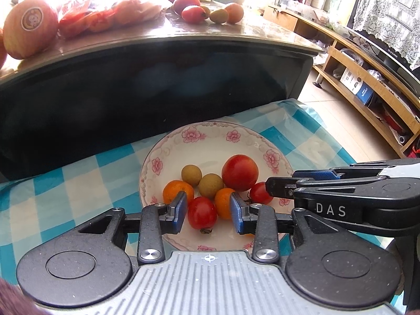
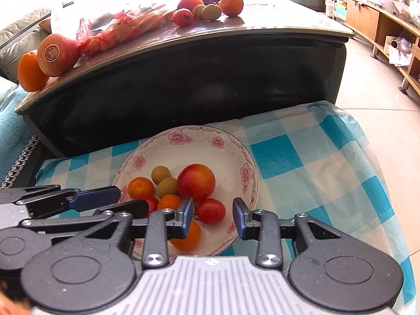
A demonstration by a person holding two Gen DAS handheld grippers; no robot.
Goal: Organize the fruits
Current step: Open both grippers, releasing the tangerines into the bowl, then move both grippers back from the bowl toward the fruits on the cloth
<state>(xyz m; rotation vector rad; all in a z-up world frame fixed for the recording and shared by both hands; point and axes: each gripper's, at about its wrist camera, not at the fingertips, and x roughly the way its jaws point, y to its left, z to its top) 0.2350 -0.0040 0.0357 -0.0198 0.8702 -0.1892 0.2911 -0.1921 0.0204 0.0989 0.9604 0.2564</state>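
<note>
A white plate with pink flowers (image 1: 210, 131) (image 2: 236, 157) lies on a blue-checked cloth. On it are a big red fruit (image 1: 239, 172) (image 2: 196, 182), two green-brown longans (image 1: 191, 175) (image 2: 160, 174), small oranges (image 1: 178, 191) (image 2: 140, 187) and cherry tomatoes. My left gripper (image 1: 208, 214) is open, its pads on either side of one cherry tomato (image 1: 202, 212). My right gripper (image 2: 213, 218) is open around another cherry tomato (image 2: 210, 210), just above an orange (image 2: 187, 235). Each gripper's fingers (image 1: 315, 176) (image 2: 97, 197) show in the other's view, side by side over the plate.
Behind the plate stands a dark low table (image 1: 157, 84) (image 2: 210, 78). On its top are a stickered apple (image 1: 30, 27) (image 2: 57, 53), a bag of red fruit (image 1: 105, 15), an orange (image 2: 30, 71) and a small fruit group (image 1: 210, 10) (image 2: 207, 6). Wooden shelving (image 1: 367, 78) lines the right.
</note>
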